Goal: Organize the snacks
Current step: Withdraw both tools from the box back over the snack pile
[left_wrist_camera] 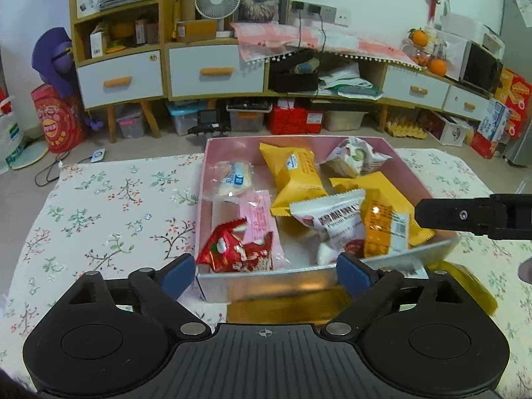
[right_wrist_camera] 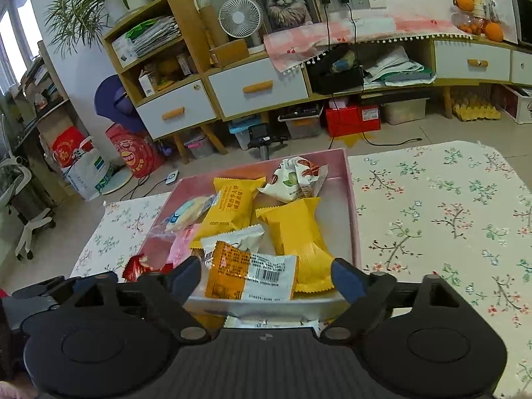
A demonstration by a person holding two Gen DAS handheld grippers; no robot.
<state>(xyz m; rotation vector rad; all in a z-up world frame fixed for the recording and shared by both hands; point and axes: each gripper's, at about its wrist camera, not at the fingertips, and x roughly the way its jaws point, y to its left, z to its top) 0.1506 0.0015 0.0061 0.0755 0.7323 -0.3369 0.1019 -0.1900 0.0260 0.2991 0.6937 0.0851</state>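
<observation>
A pink box [left_wrist_camera: 203, 179] on the floral tablecloth holds several snack packets: a red one [left_wrist_camera: 232, 249], a pink one [left_wrist_camera: 262, 222], two yellow ones [left_wrist_camera: 296, 179], a white one [left_wrist_camera: 332, 222], an orange one [left_wrist_camera: 382, 229], a nut packet [left_wrist_camera: 355, 158] and a clear-wrapped pastry [left_wrist_camera: 232, 179]. My left gripper [left_wrist_camera: 266, 274] is open at the box's near wall, nothing pressed between its blue pads. My right gripper [right_wrist_camera: 267, 277] is open too, just above the orange packet [right_wrist_camera: 246, 276], which lies loose at the near end of the box [right_wrist_camera: 353, 199].
A yellow packet [left_wrist_camera: 465, 282] lies on the cloth outside the box's near right corner, and a white packet [right_wrist_camera: 272, 324] shows under the near wall. The floral cloth [right_wrist_camera: 432, 216] stretches to the right. Beyond the table stand drawers and a cluttered floor.
</observation>
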